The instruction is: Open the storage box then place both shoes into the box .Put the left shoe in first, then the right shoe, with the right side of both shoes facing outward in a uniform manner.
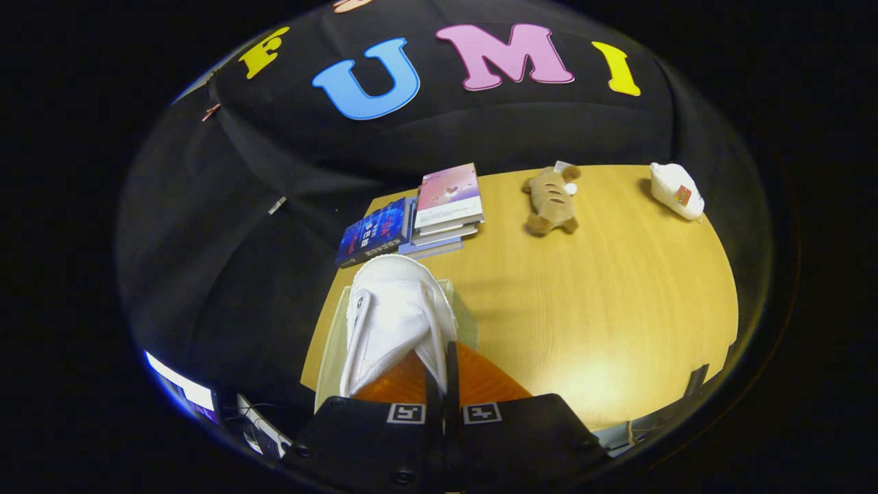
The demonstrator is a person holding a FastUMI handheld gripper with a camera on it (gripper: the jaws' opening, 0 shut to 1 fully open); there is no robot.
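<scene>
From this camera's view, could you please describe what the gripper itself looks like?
The gripper has a broad black body with visible screw heads, two slim black fingers, and a square black-and-white marker at the base of each. Orange panels flare out on either side of the fingers.

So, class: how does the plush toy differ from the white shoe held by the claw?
The plush toy is brown and lies far across the wooden table; the white shoe sits just ahead of the claw. The toy lies free; the claw's fingers are closed on the shoe's edge. The shoe looks larger, being nearer. Both are soft-looking.
</scene>
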